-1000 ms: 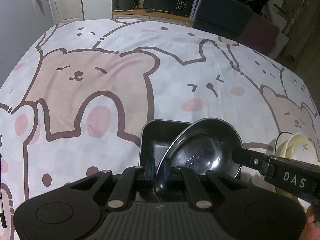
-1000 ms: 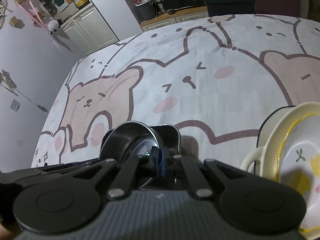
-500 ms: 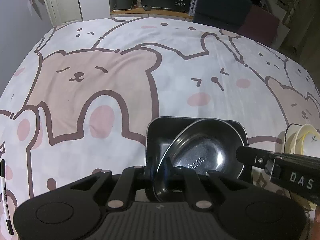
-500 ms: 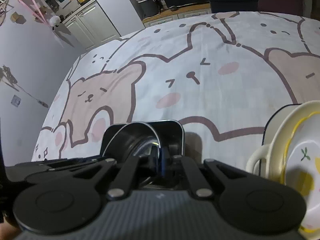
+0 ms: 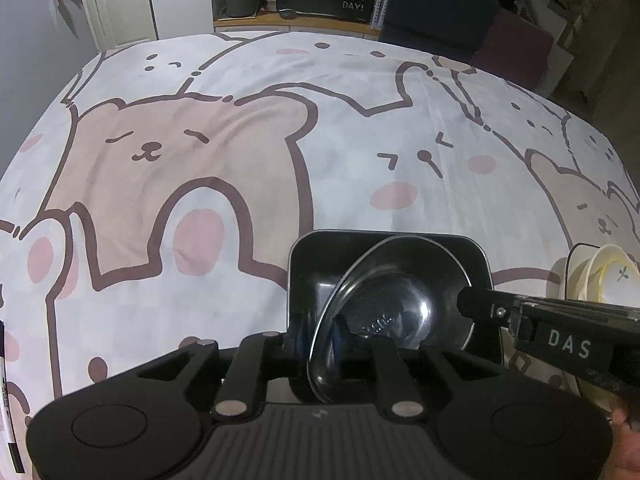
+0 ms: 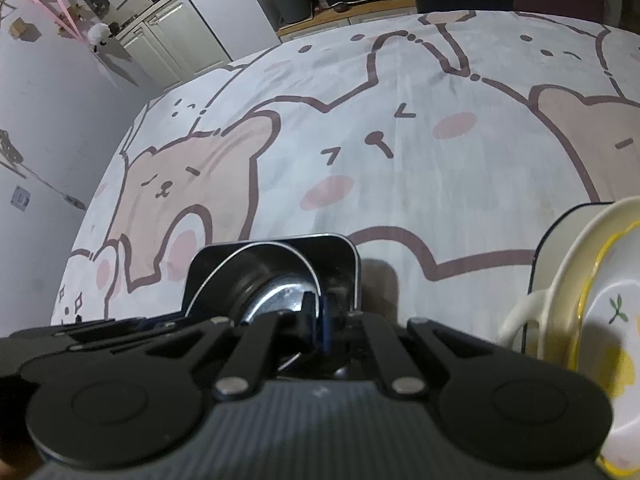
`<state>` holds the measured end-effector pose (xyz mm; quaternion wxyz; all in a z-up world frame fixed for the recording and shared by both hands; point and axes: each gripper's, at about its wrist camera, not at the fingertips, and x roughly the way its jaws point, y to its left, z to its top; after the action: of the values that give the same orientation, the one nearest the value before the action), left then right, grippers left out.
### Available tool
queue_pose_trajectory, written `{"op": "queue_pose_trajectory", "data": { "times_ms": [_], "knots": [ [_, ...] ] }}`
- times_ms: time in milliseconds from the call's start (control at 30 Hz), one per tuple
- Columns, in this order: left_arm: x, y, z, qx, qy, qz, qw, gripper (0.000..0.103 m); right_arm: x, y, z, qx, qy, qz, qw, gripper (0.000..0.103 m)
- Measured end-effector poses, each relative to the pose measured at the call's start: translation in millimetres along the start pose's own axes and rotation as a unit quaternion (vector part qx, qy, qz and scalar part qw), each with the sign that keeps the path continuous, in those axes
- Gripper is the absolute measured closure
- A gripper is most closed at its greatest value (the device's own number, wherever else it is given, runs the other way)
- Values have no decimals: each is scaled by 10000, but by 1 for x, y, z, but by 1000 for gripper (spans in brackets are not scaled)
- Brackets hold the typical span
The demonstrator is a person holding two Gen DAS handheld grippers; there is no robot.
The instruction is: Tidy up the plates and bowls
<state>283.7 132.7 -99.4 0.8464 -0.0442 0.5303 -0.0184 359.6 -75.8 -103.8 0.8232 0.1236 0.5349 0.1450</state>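
Observation:
A round steel bowl rests tilted inside a black square dish on the bear-print tablecloth. My left gripper straddles the bowl's near rim. Its jaws are opening, and a small gap shows between each blue pad and the thin rim. My right gripper reaches in from the right onto the bowl's right rim. In the right wrist view that gripper is shut on the rim of the steel bowl, which sits in the black dish.
A stack of cream dishes stands just right of the black dish; it includes a handled bowl and a yellow-ringed plate with a leaf mark. The stack also shows as cream dishes. A pen lies at the left edge. Dark chairs stand beyond the far edge.
The steel bowl has sunk lower into the black dish. The left jaws have parted slightly from its rim. The right gripper has kept its hold.

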Motion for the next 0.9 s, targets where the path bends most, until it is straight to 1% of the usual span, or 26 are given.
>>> {"op": "queue_pose_trajectory", "data": {
  "times_ms": [200, 433, 500, 567, 867, 900],
  "knots": [
    [0, 0, -1, 5, -2, -39, 10000, 86, 3, 3, 1, -183, 9, -86, 9998, 98],
    [-1, -1, 0, 12, -11, -72, 10000, 86, 2, 2, 3, -184, -5, -153, 9997, 96],
    [-1, -1, 0, 14, -10, -75, 10000, 86, 1, 1, 3, -149, -5, -141, 9998, 96],
    [-1, -2, 0, 17, -13, -79, 10000, 86, 1, 0, 4, -147, 0, -141, 9998, 94],
    [-3, -2, 0, 7, -28, -125, 9999, 84, -6, 2, 5, -270, -40, -103, 9996, 93],
    [-4, -1, -1, 5, -37, -135, 9999, 83, -8, 3, 5, -303, -47, -94, 9995, 92]
  ]
}}
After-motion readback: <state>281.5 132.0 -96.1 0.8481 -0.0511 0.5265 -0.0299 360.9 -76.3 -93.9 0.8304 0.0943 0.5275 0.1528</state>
